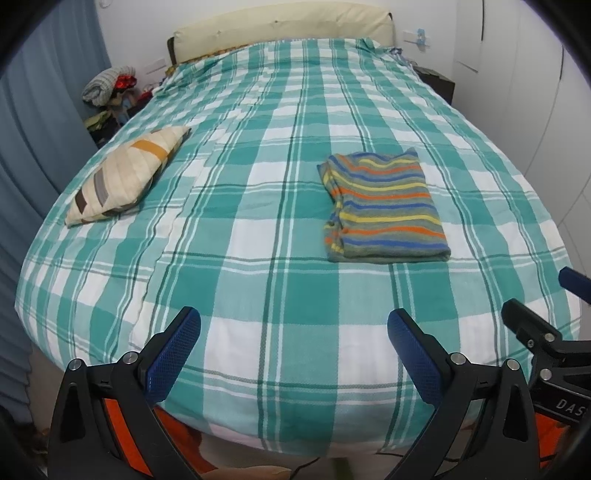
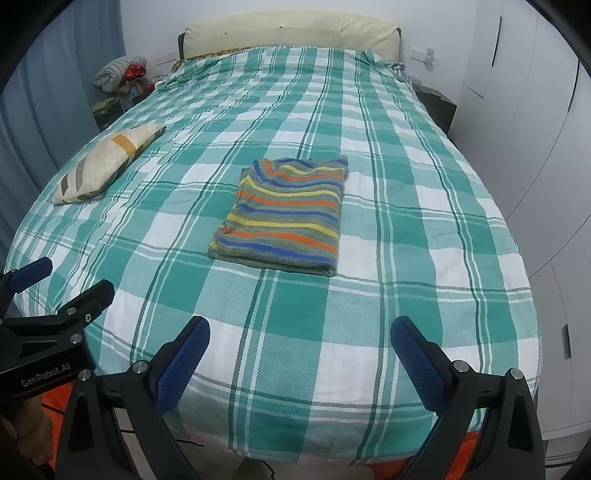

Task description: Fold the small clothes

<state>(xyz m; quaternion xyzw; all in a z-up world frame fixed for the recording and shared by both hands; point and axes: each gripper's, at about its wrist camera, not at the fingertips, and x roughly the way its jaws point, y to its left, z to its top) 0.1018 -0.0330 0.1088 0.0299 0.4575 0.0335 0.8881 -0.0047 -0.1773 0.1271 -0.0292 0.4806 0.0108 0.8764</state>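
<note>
A bed fills the room ahead, spread with a teal-and-white checked cover whose woven cloth shows a fine waffle grain near the foot. A padded cream headboard stands at the far end against a white wall, blue curtains hang on the left, and white cupboard doors run along the right.

The left gripper hangs level over the foot of the bed, its jaws spread wide and empty, the blue textured pads facing each other across bare cover. The right gripper sits beside it at the same height, likewise wide open with nothing between its fingers. Each shows at the edge of the other's view, close alongside.

The striped garment lies well ahead of both grippers, a little to the right of the left one and slightly left of the right one. It is folded into a neat, flat rectangle of soft knit, grey-green with orange, yellow and blue bands, with layered edges showing on its left side.

Far ahead to the left, a plump cream pillow with quilted diagonal seams and brown, grey and mustard patches rests near the bed's edge.
</note>
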